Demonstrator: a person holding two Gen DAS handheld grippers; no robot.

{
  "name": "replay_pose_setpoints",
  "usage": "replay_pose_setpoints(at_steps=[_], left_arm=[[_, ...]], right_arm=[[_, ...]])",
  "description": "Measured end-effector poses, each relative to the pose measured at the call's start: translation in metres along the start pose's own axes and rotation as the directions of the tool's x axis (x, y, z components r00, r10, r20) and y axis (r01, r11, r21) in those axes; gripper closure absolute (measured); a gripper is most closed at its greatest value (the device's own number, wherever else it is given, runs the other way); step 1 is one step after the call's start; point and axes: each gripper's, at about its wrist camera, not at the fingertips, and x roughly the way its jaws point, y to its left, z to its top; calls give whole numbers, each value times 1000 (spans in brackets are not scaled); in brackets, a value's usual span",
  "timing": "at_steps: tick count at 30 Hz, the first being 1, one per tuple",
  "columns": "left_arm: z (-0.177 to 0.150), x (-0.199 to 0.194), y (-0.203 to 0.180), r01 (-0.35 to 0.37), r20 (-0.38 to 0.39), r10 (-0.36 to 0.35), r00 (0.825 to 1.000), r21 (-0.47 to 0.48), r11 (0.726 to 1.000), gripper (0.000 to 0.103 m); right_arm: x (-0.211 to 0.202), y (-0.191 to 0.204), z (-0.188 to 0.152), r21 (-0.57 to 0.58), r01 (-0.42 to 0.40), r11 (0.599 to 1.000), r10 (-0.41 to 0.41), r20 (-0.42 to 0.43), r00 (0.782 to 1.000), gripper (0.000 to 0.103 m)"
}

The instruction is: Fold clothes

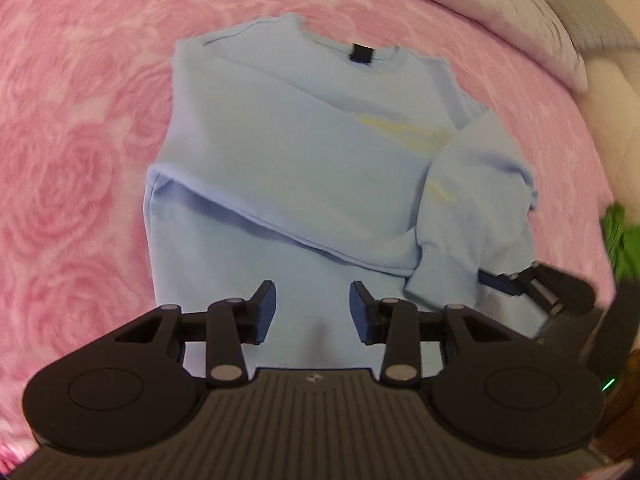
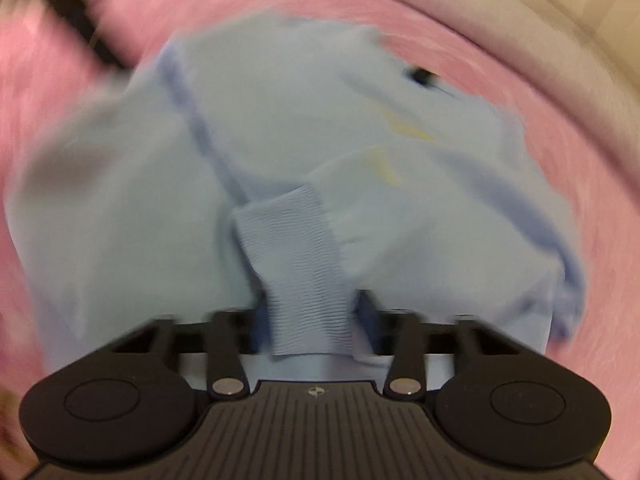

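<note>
A light blue sweatshirt [image 1: 288, 152] lies on a pink rose-patterned blanket [image 1: 72, 152], collar at the far side, one sleeve folded across the body. My left gripper [image 1: 312, 312] is open and empty, hovering over the sweatshirt's lower part. My right gripper [image 2: 312, 320] is shut on the ribbed sleeve cuff [image 2: 296, 256] and holds it over the sweatshirt's body [image 2: 256, 112]. The right gripper also shows in the left wrist view [image 1: 516, 284] at the right, at the cuff [image 1: 436, 276]. The right wrist view is motion-blurred.
A grey-white pillow [image 1: 500, 12] lies at the bed's far right edge. Something green [image 1: 624, 244] sits at the right, off the blanket. A dark bar [image 2: 76, 20] crosses the upper left of the right wrist view.
</note>
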Motion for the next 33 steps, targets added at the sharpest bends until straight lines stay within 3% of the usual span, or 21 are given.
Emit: replay_pose_setpoints(at_steps=[2, 3, 5, 7, 9, 10, 11, 12, 13, 14, 15, 17, 20, 22, 24, 25, 26, 27, 28, 31, 33], left_arm=[[1, 0, -7, -11, -4, 11, 1000, 42, 999, 69], [1, 0, -12, -12, -5, 12, 1000, 64, 998, 69], [0, 1, -23, -12, -6, 13, 1000, 125, 992, 69], [-3, 2, -38, -8, -7, 9, 1000, 191, 982, 69], [-4, 8, -52, 2, -8, 0, 1000, 244, 970, 69], [-4, 11, -59, 7, -8, -5, 1000, 270, 963, 69], [-4, 15, -66, 13, -10, -10, 1000, 293, 956, 69], [-3, 21, -74, 19, -13, -16, 1000, 312, 950, 69], [-2, 27, -81, 27, -13, -24, 1000, 336, 942, 69], [-2, 34, -90, 33, -12, -30, 999, 365, 930, 68], [-2, 41, -98, 36, -10, -35, 999, 396, 918, 68], [-3, 56, -116, 31, -3, -34, 999, 473, 880, 67], [-7, 82, -142, 7, 16, -21, 1000, 600, 800, 63], [-14, 100, -156, -12, 13, 4, 1000, 683, 730, 56], [-25, 116, -168, -15, -5, 30, 1000, 764, 646, 55], [-28, 119, -169, -24, 4, 33, 999, 781, 624, 54], [-28, 121, -167, -37, 22, 32, 999, 787, 616, 58], [-29, 122, -165, -50, 40, 30, 999, 793, 607, 84], [-24, 120, -159, -51, 48, 22, 999, 773, 633, 98], [11, 85, -122, -90, 162, -7, 987, 583, 808, 99], [35, 46, -83, -180, 296, 46, 954, 442, 879, 100]], right_arm=[[-28, -38, -2, 203, -71, 977, 60, 61, 996, 102], [-44, -57, -5, 300, -107, 948, 78, 106, 991, 102], [-78, -100, -16, 458, -88, 884, 8, 175, 985, 101], [-110, -150, -39, 632, -81, 770, -91, 235, 968, 101], [-142, -199, -66, 794, -26, 607, -266, 235, 935, 102], [-157, -223, -86, 886, 61, 460, -392, 141, 909, 97], [-168, -244, -106, 941, 119, 316, -463, 44, 885, 87], [-176, -259, -123, 963, 195, 185, -515, -74, 854, 86], [-182, -268, -139, 960, 264, 88, -541, -177, 822, 71], [-189, -277, -154, 944, 328, -9, -556, -278, 784, 66], [-190, -276, -163, 944, 328, -16, -549, -283, 786, 64], [-192, -272, -179, 947, 320, -16, -534, -279, 798, 41], [-169, -248, -184, 944, 326, 40, -430, -279, 859, 38], [-153, -219, -192, 945, 321, 66, -343, -280, 896, 37], [-136, -199, -194, 951, 299, 74, -266, -270, 925, 35], [-127, -190, -194, 955, 287, 77, -226, -264, 938, 35], [-120, -183, -193, 956, 282, 80, -199, -261, 945, 34], [-114, -177, -191, 958, 276, 83, -173, -259, 950, 34], [-109, -171, -190, 958, 271, 91, -148, -256, 955, 34], [-107, -160, -181, 958, 258, 128, -121, -243, 962, 34], [-109, -157, -174, 955, 254, 154, -114, -238, 964, 33]])
